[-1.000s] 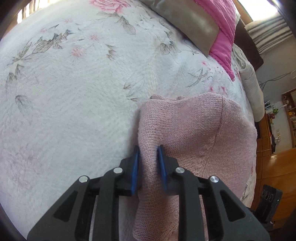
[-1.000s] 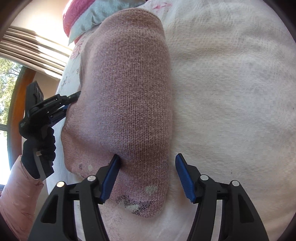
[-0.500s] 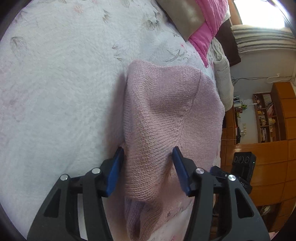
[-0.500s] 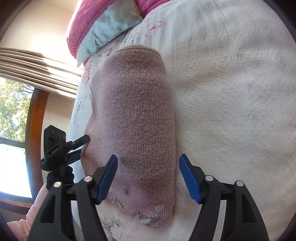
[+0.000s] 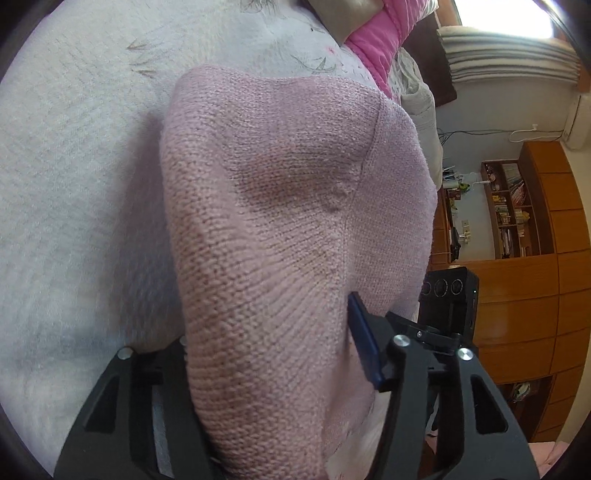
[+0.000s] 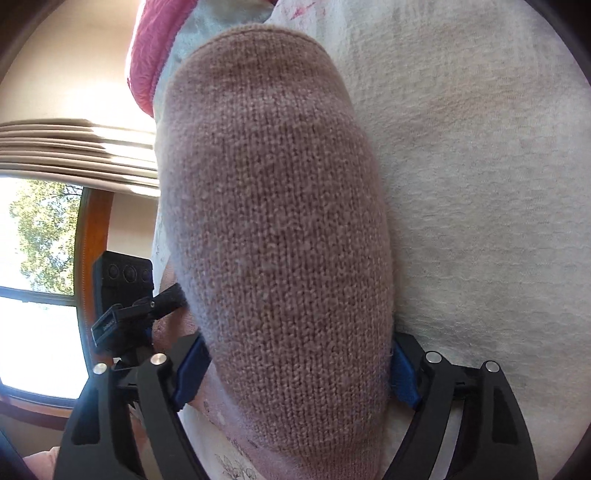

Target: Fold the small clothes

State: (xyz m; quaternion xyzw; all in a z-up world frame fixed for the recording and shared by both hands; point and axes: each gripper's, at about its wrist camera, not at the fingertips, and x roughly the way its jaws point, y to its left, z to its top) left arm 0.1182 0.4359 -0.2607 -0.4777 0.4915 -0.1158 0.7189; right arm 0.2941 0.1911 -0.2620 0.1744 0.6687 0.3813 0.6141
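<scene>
In the left wrist view, the white quilted bedspread (image 5: pixel 74 184) fills the left side, with faint grey leaf prints near its far edge. Over it, in the middle, lies the pink knitted garment (image 5: pixel 280 229), folded into a thick pad whose near end bulges up between the fingers of the left gripper (image 5: pixel 273 354). Its jaws are spread wide, one on each side of the knit; the left finger is mostly hidden under the fabric, while the blue pad of the right finger (image 5: pixel 364 347) stands just beside the cloth. A seam runs down the garment's right part. Beyond it, at the head of the bed, lie a bright pink pillow (image 5: pixel 376 48) and a grey-brown cushion (image 5: pixel 347 14). To the right stand wooden cabinets (image 5: pixel 517 295) with a shelf of books, and the other gripper's black body shows beside the garment's right edge.

In the right wrist view, a window (image 6: pixel 40 258) with a wooden frame is on the left, with the left gripper's black body in front of it. The garment occupies the middle, and the right gripper (image 6: pixel 295 365) straddles its near end, jaws released and wide apart, blue pads at either flank of the knit. The bedspread stretches to the right edge.
</scene>
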